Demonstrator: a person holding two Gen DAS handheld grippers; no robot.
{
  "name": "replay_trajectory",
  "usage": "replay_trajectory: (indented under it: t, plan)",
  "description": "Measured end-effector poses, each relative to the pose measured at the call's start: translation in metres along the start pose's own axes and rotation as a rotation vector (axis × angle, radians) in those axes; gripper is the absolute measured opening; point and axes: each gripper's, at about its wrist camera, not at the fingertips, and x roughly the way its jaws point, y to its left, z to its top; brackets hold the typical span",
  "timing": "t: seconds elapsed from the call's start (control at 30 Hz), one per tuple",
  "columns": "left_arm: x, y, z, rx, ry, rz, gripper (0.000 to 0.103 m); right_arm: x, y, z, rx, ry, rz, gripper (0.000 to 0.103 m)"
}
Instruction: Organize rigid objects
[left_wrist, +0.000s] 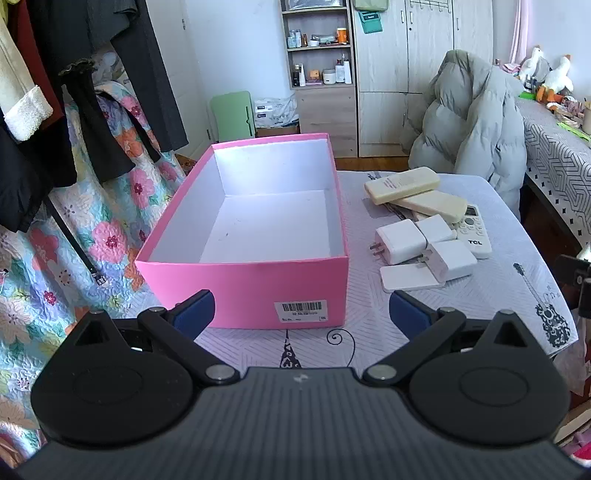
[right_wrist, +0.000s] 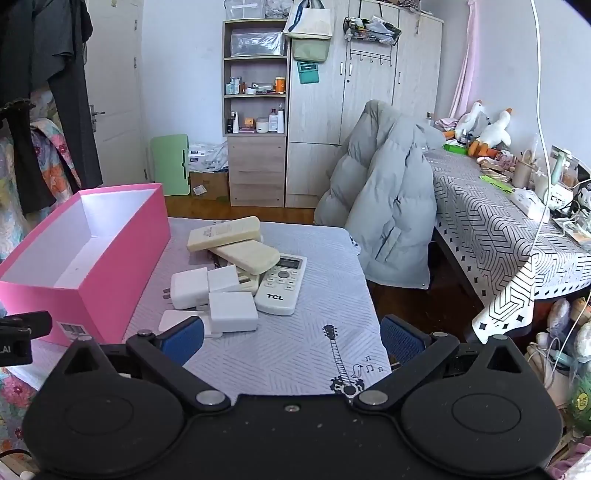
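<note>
Both grippers, left (left_wrist: 301, 310) and right (right_wrist: 291, 338), hung spread wide, holding nothing. Beside the empty pink cardboard box (left_wrist: 258, 291) lay white plastic chargers (right_wrist: 232, 312) and cream remotes (right_wrist: 223, 233), piled together.

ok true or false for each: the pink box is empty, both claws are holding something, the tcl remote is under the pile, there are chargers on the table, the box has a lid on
1. The open pink cardboard box is empty. True: only its white inside shows.
2. Both claws hold something. False: the left claw and right claw are open with nothing between their fingers.
3. The white TCL remote control lies partly under a cream remote. True.
4. White square plug chargers lie on the table. True, beside the box on the grey patterned tablecloth.
5. The box has a lid on. False: its top is open.
</note>
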Motion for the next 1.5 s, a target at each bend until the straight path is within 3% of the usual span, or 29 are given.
replay_trajectory:
  t: [1.07, 1.5]
  plan:
    - [0.0026, -0.0001, -0.0009, -0.004, -0.005, 0.025, 0.102, 0.0045, -0.0038, -0.0016, 0.014, 0.008, 0.01, 0.103]
    - [-0.0015, 0.0007, -0.0044, -0.017, -0.05, 0.017, 0.103, 0.0065, -0.0014, -0.0026, 0.007, 0.017, 0.015, 0.103]
